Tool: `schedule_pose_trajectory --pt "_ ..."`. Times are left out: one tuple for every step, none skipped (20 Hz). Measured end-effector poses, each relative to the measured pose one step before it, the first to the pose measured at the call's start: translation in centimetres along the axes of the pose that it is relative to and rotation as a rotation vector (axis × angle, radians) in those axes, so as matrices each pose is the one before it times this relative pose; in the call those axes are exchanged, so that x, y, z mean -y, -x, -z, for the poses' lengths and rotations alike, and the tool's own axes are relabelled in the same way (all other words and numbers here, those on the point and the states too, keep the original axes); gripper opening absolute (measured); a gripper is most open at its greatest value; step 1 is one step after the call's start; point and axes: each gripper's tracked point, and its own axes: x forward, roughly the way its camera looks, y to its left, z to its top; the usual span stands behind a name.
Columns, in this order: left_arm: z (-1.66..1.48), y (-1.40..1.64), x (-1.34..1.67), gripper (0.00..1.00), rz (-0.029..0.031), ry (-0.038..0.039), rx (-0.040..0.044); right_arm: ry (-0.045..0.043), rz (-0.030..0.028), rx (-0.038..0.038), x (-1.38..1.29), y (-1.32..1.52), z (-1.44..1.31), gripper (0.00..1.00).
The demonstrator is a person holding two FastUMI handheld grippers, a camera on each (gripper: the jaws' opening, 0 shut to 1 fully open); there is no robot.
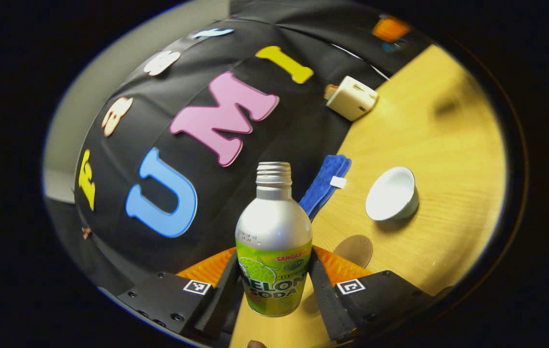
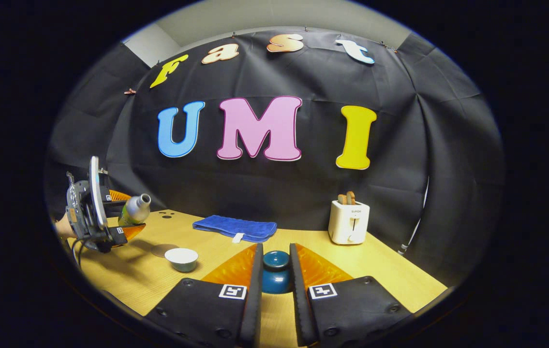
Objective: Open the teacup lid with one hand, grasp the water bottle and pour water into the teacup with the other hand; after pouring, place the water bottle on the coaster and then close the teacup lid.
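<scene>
My left gripper (image 1: pixel 273 275) is shut on the silver and green water bottle (image 1: pixel 274 232), whose threaded neck has no cap. In the right gripper view that bottle (image 2: pixel 135 209) is held above the table at the far left, leaning with its mouth up and to the right. The white teacup (image 1: pixel 393 193) stands uncovered on the wooden table, with the round brown coaster (image 1: pixel 353 250) beside it. My right gripper (image 2: pixel 275 261) is shut on the teal lid (image 2: pixel 275 270), to the right of the teacup (image 2: pixel 182 258) and the coaster (image 2: pixel 164 250).
A folded blue cloth (image 2: pixel 235 227) lies at the back of the table (image 2: pixel 380 266) against the wall. A white toaster (image 2: pixel 349 221) with bread slices stands at the back right. A hand (image 2: pixel 64 226) holds the left gripper at the table's left edge.
</scene>
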Motion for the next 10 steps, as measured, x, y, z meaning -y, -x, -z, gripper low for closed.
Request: schedule_pose_trajectory --pt "0.171 0.1 0.148 0.79 0.00884 -0.06196 -0.00936 -0.00445 0.00079 0.00829 0.071 0.261 -0.413 0.32" --pt "0.065 0.036 0.043 0.79 0.00342 -0.05555 -0.00991 -0.00657 -0.00134 0.006 0.021 0.163 -0.223 0.32" --pt "0.152 0.007 0.194 0.79 0.00346 -0.04993 -0.01454 -0.00359 -0.00301 0.00259 -0.097 0.12 -0.02 0.32" --pt "0.022 -0.097 0.109 0.79 0.00493 -0.03411 -0.01186 0.00189 -0.0019 -0.00039 -0.053 0.093 -0.009 0.27" --pt "0.005 -0.224 0.232 0.79 0.00666 -0.02482 -0.00984 0.00558 0.00257 -0.00158 0.173 0.044 0.002 0.32" --pt "-0.072 -0.141 -0.025 0.79 0.00169 -0.03079 -0.00303 0.00574 0.00313 0.00107 0.128 0.043 -0.083 0.33" --pt "-0.074 -0.091 0.035 0.79 -0.00933 -0.03813 -0.0007 0.00254 0.00054 0.00027 0.061 0.031 -0.042 0.32" --pt "-0.322 -0.254 -0.087 0.79 -0.01448 -0.04249 0.0039 -0.00268 -0.00172 -0.00244 0.014 0.029 0.019 0.32" --pt "-0.149 0.012 -0.008 0.79 -0.01706 -0.03895 0.00452 -0.0052 -0.00218 -0.00142 -0.07 0.054 -0.003 0.32" --pt "-0.277 -0.14 0.05 0.79 -0.00879 -0.03914 0.00423 -0.00433 -0.00029 -0.0014 0.015 -0.018 -0.034 0.32"
